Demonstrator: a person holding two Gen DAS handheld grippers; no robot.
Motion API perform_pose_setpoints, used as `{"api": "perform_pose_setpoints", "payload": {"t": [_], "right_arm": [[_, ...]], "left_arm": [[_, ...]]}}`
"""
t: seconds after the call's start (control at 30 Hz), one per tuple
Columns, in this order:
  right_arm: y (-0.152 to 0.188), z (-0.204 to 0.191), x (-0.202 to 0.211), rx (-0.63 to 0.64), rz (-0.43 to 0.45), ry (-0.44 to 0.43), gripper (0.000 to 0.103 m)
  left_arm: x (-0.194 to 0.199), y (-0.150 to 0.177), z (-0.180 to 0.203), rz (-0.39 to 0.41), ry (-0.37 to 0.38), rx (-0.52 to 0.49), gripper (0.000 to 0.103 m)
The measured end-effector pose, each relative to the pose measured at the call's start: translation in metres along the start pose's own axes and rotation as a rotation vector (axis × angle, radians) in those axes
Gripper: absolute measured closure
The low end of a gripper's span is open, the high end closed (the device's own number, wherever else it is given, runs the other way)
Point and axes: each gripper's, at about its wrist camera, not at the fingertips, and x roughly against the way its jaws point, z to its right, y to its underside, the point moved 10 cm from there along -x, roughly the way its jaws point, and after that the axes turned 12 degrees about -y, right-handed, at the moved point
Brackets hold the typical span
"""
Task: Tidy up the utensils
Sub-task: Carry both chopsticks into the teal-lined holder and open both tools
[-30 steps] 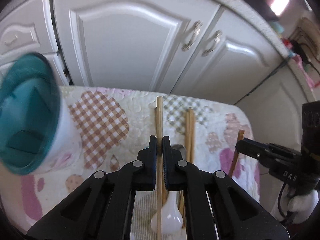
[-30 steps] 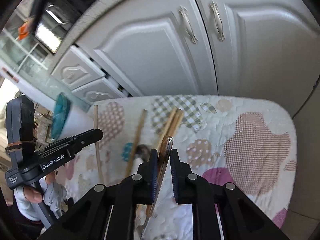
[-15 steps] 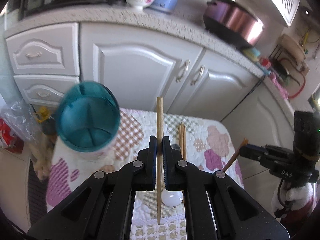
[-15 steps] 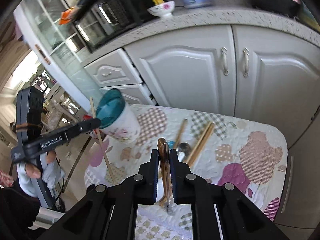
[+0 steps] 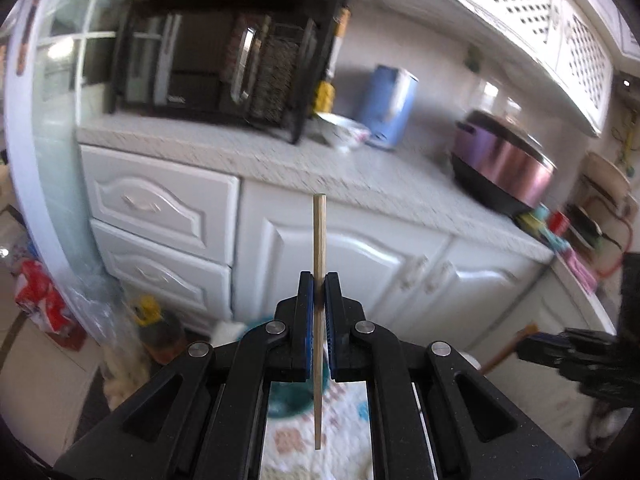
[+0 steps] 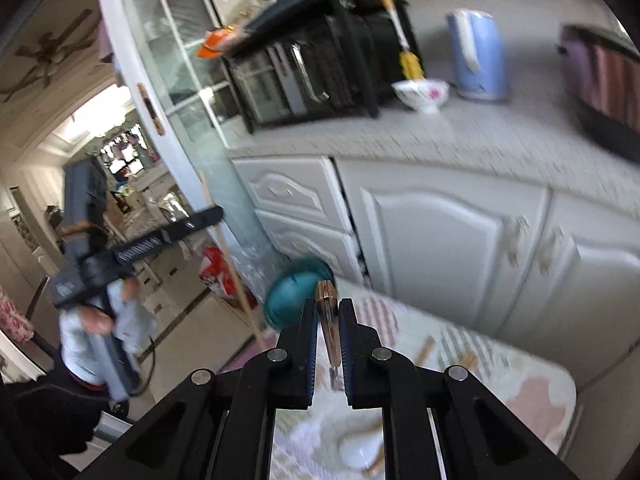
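My left gripper [image 5: 319, 284] is shut on a light wooden chopstick [image 5: 319, 240], held upright high above the quilted table. It also shows in the right wrist view [image 6: 208, 216] with the chopstick [image 6: 236, 276]. My right gripper [image 6: 328, 312] is shut on a brown-handled metal utensil [image 6: 329, 320], which also shows at the right of the left wrist view [image 5: 508, 348]. The teal-rimmed white utensil holder [image 6: 298, 296] stands at the table's far left corner; its teal rim [image 5: 288, 400] shows under my left fingers. Loose chopsticks [image 6: 424, 350] and a white spoon [image 6: 356, 450] lie on the table.
The patchwork-covered table [image 6: 532, 396] stands in front of white cabinets [image 6: 440, 248]. The counter above holds a black oven [image 5: 216, 52], a floral bowl [image 6: 420, 92], a blue kettle [image 6: 478, 52] and a purple cooker [image 5: 500, 164]. Bags [image 5: 40, 300] lie on the floor at left.
Both grippers have lifted and tilted upward with their utensils still held. The view has swung from the table and holder up to the counter.
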Motion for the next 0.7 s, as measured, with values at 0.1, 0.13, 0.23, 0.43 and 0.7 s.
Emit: {"api": "perform_pose_setpoints", "payload": {"t": [0.1,0.13,0.23,0.43,0.7], "right_arm": [[-0.029,-0.012,-0.014,0.035,0.017,-0.022,0.093],[-0.037,-0.014,-0.02,0.039,0.023,-0.026,0.093],[-0.058,-0.016,-0.039,0.045,0.03,-0.036,0.093],[-0.07,-0.002,-0.092,0.011,-0.008,-0.054,0.093],[-0.046,0.029,-0.146,-0.065,-0.103,-0.068,0.093]], "left_arm": [[-0.015,-0.015,-0.02,0.045,-0.072,0.011,0.099],[-0.02,-0.017,-0.025,0.051,-0.088,0.016,0.099],[-0.038,-0.025,-0.039,0.09,-0.158,0.013,0.099],[-0.073,-0.015,-0.052,0.07,-0.202,0.024,0.099],[-0.11,0.017,-0.052,-0.012,-0.217,0.004,0.099]]}}
